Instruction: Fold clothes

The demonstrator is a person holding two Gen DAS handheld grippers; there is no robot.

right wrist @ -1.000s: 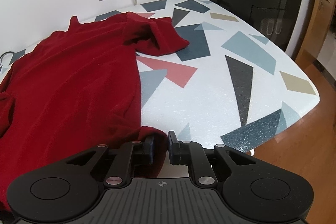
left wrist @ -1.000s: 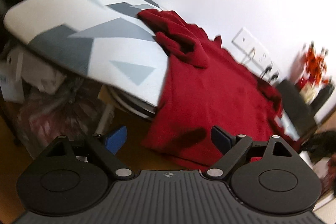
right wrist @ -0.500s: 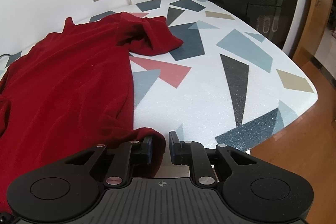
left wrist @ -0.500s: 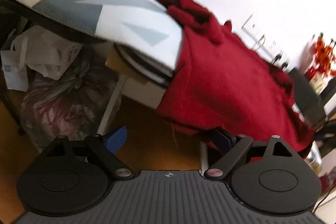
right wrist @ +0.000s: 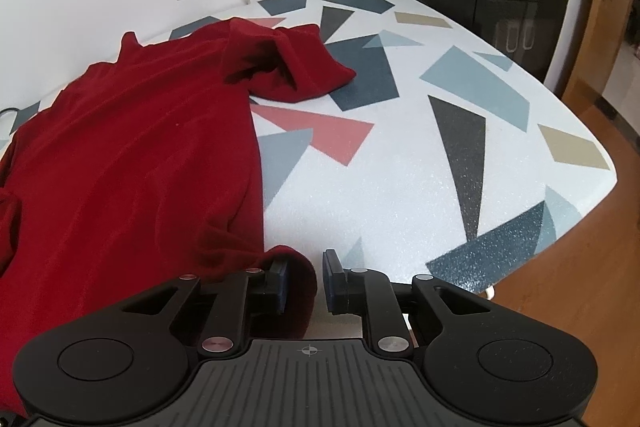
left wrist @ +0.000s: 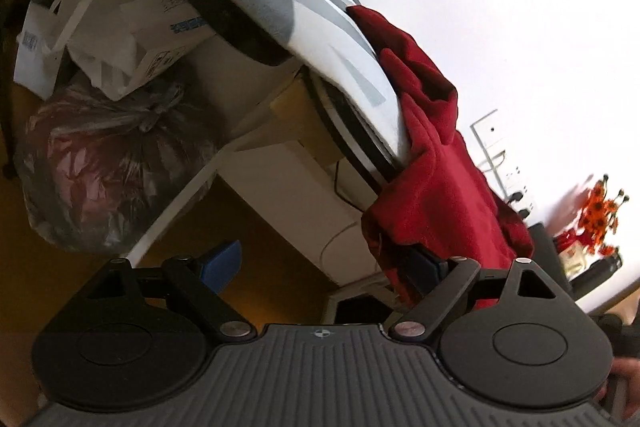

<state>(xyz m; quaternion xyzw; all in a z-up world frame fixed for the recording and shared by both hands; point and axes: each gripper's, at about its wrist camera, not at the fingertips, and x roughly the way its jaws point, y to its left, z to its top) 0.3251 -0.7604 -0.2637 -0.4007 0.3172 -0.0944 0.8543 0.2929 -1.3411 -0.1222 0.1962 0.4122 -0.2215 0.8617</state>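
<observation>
- One red garment lies on my patterned table, hem overhanging.
- Right gripper pinches its hem corner; left gripper spread beneath the hanging edge.
- Soft, limp, light: take corners.

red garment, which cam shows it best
The right wrist view: the red garment lies spread across the patterned table. The left wrist view, tilted, shows only its edge hanging over the table's side.
</observation>
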